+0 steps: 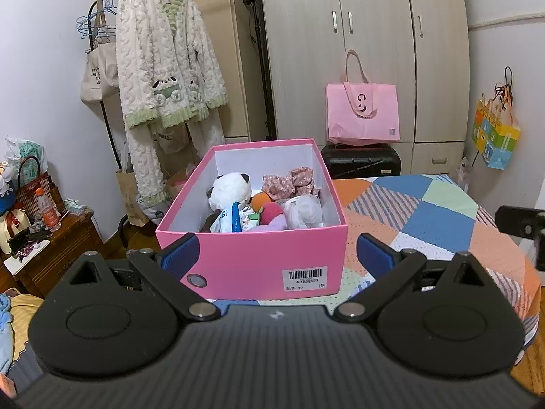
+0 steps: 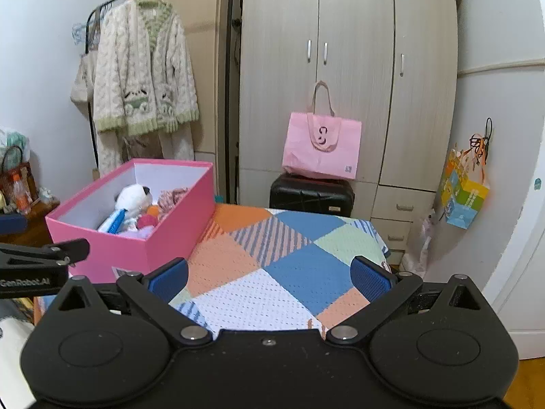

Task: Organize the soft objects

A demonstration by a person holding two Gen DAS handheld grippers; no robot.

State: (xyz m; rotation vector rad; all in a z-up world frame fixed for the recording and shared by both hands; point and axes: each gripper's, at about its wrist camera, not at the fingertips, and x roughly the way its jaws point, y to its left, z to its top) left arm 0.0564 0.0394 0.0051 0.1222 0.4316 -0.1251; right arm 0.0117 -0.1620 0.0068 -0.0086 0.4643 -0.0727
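We see a pink box [image 1: 252, 266] with white inner walls; inside lie a black-and-white panda plush [image 1: 230, 192] and a pink floral fabric piece [image 1: 289, 180]; the bedspread [image 2: 272, 255] shows orange, blue, white and pale green patches, some striped; our jaws carry blue pads [image 2: 169, 278].

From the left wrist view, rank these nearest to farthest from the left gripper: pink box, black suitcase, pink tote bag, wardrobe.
Ordered from the open left gripper:
1. Pink box, directly ahead on the patchwork cover, its near wall between the fingers.
2. Black suitcase, behind the box, slightly right.
3. Pink tote bag, on top of the suitcase; nearly level with it in depth.
4. Wardrobe, rearmost.
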